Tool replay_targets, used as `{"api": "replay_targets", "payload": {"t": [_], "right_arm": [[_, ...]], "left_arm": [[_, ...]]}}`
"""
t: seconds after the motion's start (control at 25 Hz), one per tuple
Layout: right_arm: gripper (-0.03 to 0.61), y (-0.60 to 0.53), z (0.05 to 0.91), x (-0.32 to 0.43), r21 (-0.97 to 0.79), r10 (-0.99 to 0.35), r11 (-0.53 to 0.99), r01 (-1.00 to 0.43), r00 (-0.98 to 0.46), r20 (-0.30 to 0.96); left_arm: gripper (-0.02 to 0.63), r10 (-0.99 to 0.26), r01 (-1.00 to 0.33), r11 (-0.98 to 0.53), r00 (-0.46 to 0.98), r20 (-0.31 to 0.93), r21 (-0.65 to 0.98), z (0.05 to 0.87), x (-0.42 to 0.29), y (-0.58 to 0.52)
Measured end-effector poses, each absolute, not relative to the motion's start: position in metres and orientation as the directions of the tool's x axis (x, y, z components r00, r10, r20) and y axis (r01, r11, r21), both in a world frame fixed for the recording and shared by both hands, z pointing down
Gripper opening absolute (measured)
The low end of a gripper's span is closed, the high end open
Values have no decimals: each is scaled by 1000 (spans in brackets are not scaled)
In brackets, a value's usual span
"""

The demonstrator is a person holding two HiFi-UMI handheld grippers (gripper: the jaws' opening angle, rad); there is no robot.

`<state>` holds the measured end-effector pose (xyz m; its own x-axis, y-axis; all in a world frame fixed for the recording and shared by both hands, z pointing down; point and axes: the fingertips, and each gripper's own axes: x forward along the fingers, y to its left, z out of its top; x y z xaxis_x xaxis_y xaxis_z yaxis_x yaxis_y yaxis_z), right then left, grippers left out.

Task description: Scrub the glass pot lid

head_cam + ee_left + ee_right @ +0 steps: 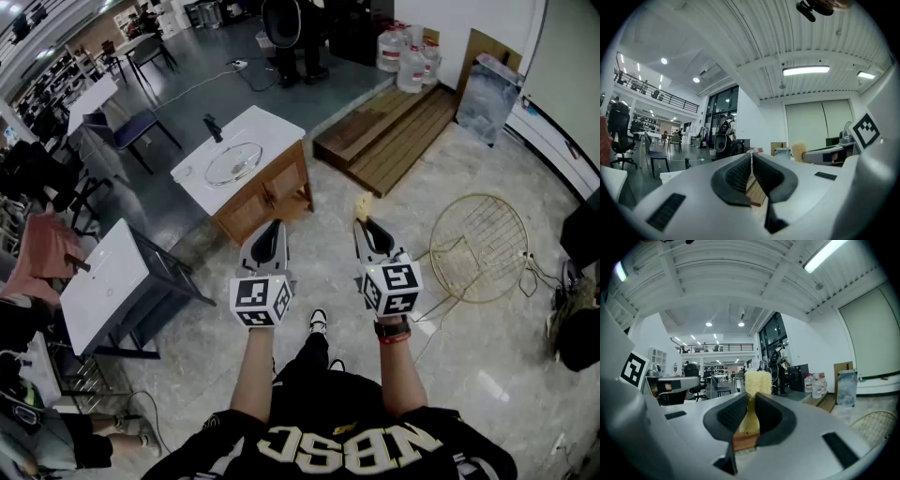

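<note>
The glass pot lid lies flat on a white-topped wooden cabinet, some way ahead of both grippers. My left gripper is held level in the air, its jaws shut with nothing between them. My right gripper is beside it, shut on a yellow scrub brush with a wooden base. The brush's bristle tip sticks out past the jaws. Both grippers are well short of the cabinet.
A black faucet stands at the cabinet's far edge. A grey-framed white table is to the left, a round wire chair to the right, a wooden platform with water jugs behind. Office chairs and desks stand farther off.
</note>
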<state>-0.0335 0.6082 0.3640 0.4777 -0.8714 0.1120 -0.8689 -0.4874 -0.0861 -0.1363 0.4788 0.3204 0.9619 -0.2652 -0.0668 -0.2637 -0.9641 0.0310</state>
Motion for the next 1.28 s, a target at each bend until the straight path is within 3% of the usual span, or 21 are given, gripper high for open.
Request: {"api": "replay_targets", "payload": {"t": [0.88,1.28], "right_arm": [[61,352,346,112,-58,-925,-372,-926,365,108],[61,239,358,109,-47,-971,-187,-981,178,162]], "left_arm": [[25,-249,-238,-966,961,-122,104,316,35,253],[15,-445,-433,-891,893,-70,138,334,10,153]]}}
